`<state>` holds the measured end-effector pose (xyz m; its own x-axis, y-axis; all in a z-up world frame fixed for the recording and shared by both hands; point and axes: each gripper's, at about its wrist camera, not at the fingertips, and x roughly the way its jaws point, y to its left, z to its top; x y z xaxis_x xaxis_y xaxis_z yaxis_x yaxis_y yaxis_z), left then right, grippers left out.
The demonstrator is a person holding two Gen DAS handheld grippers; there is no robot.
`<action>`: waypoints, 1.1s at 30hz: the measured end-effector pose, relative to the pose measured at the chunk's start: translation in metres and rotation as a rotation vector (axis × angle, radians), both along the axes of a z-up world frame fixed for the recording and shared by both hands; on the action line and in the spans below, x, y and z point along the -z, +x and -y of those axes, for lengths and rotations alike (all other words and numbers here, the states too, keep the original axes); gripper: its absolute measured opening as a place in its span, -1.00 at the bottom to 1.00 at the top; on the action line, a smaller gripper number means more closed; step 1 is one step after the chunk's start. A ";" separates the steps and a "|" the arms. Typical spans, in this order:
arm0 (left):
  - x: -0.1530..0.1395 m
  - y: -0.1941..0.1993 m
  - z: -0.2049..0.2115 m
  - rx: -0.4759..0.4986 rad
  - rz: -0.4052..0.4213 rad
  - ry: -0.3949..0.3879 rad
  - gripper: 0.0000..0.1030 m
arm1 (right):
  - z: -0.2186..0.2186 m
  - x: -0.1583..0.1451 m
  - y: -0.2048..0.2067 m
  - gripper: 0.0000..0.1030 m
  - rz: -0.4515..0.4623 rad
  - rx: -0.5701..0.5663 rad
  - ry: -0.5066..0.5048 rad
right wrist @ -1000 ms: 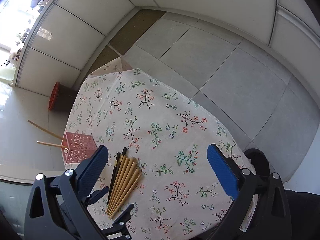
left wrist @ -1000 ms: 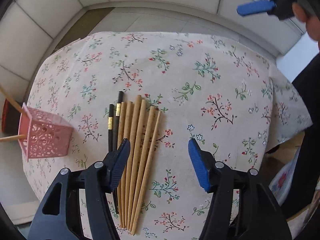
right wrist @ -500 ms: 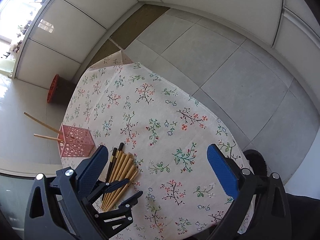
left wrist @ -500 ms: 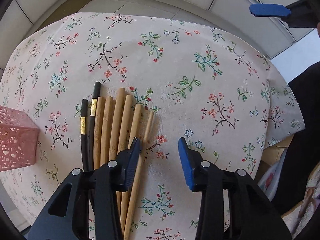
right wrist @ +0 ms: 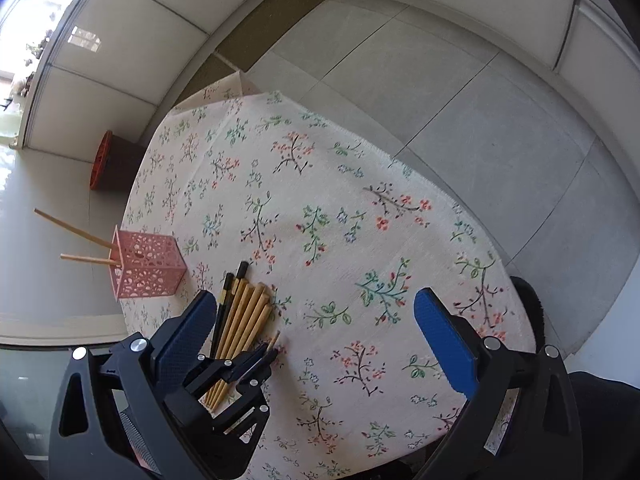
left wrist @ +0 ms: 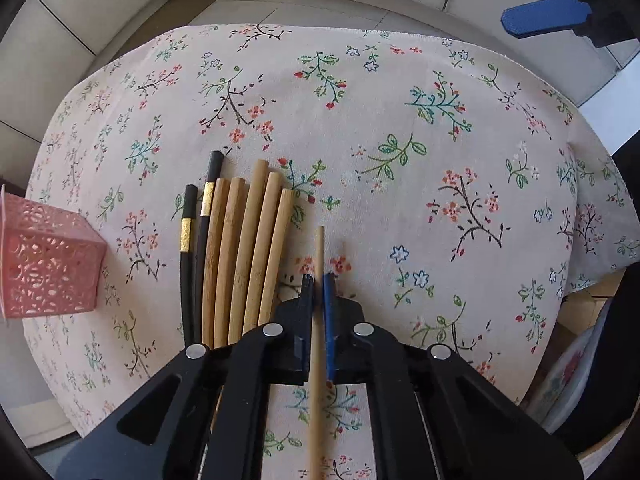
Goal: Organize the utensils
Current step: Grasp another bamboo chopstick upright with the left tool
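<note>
My left gripper (left wrist: 319, 280) is shut on a thin wooden chopstick (left wrist: 318, 252), the rightmost of the row, its tip pointing away from me. Several thicker wooden chopsticks (left wrist: 256, 248) and two black chopsticks with gold bands (left wrist: 196, 232) lie side by side on the floral tablecloth (left wrist: 400, 140), just left of the gripper. A pink perforated holder (left wrist: 48, 264) stands at the table's left edge; in the right wrist view (right wrist: 148, 264) two wooden chopsticks (right wrist: 80, 236) stick out of it. My right gripper (right wrist: 316, 328) is open and empty, held high above the table. The left gripper (right wrist: 266, 354) shows there too.
The table's edges drop to a grey tiled floor (right wrist: 440, 80) on all sides. A red and brown bin (right wrist: 108, 164) stands on the floor beyond the table's far left. The right gripper's blue pad (left wrist: 544, 16) shows at the top right of the left wrist view.
My left gripper has come down to the table and closed from open onto the rightmost thin chopstick. The right gripper has stayed open and nearly still.
</note>
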<state>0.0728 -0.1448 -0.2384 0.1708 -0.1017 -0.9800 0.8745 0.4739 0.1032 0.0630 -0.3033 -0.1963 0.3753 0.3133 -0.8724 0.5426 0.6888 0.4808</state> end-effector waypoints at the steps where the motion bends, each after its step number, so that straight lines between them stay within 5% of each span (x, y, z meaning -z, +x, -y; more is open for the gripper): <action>1: -0.006 -0.003 -0.004 -0.008 0.009 -0.009 -0.92 | -0.009 0.002 0.001 0.85 -0.006 -0.019 0.005; 5: -0.049 -0.002 -0.040 -0.101 0.043 -0.109 -0.92 | -0.050 0.012 0.009 0.25 -0.064 -0.117 -0.040; 11: -0.105 -0.020 -0.092 -0.233 0.133 -0.246 -0.92 | -0.092 0.045 0.022 -0.28 -0.168 -0.159 -0.089; 18: -0.126 -0.035 -0.120 -0.261 0.181 -0.325 -0.92 | -0.100 0.063 0.031 -0.39 -0.203 -0.081 0.004; 30: -0.139 -0.034 -0.140 -0.288 0.217 -0.397 -0.91 | -0.103 0.073 0.045 -0.48 -0.243 0.049 0.001; 33: -0.140 -0.035 -0.146 -0.303 0.225 -0.404 -0.91 | -0.103 0.073 0.051 -0.67 -0.268 0.059 -0.045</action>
